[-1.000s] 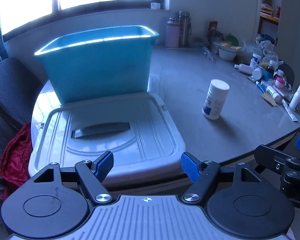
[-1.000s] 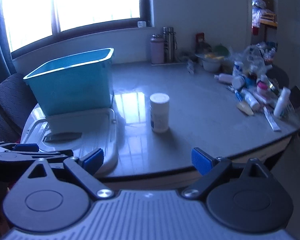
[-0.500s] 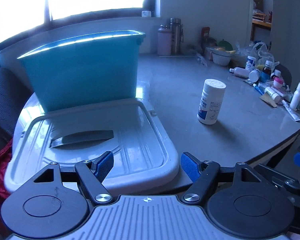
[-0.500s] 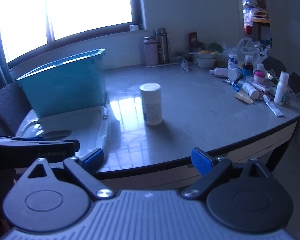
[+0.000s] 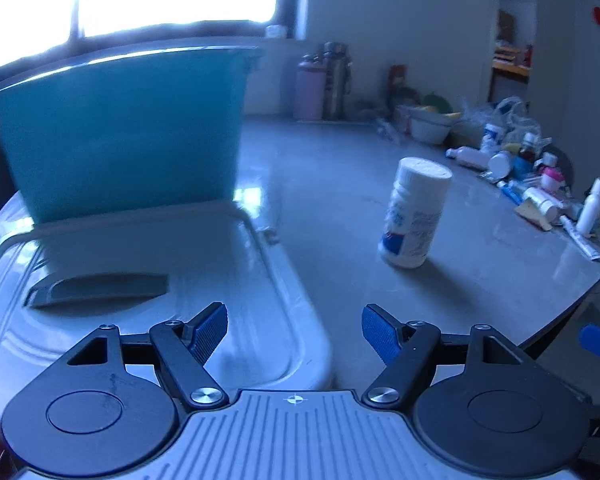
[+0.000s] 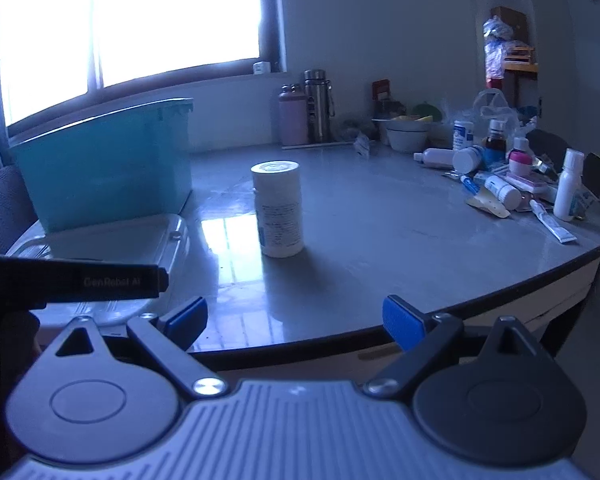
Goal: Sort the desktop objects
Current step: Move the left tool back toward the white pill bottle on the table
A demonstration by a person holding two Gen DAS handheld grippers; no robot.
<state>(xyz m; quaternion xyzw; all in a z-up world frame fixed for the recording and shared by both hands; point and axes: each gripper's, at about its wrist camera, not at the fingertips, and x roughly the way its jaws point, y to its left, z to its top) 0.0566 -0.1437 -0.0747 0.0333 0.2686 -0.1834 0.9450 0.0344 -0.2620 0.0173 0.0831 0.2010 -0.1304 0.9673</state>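
Fingers [image 5: 214, 332] of both grippers spread, empty; white bottle [image 6: 278, 208] upright on table [image 6: 380, 232]

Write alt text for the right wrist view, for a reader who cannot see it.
The right gripper hangs open and empty at the edge of a grey table, facing an upright white pill bottle. A teal bin stands behind a white lid at left; small bottles and tubes clutter the right.
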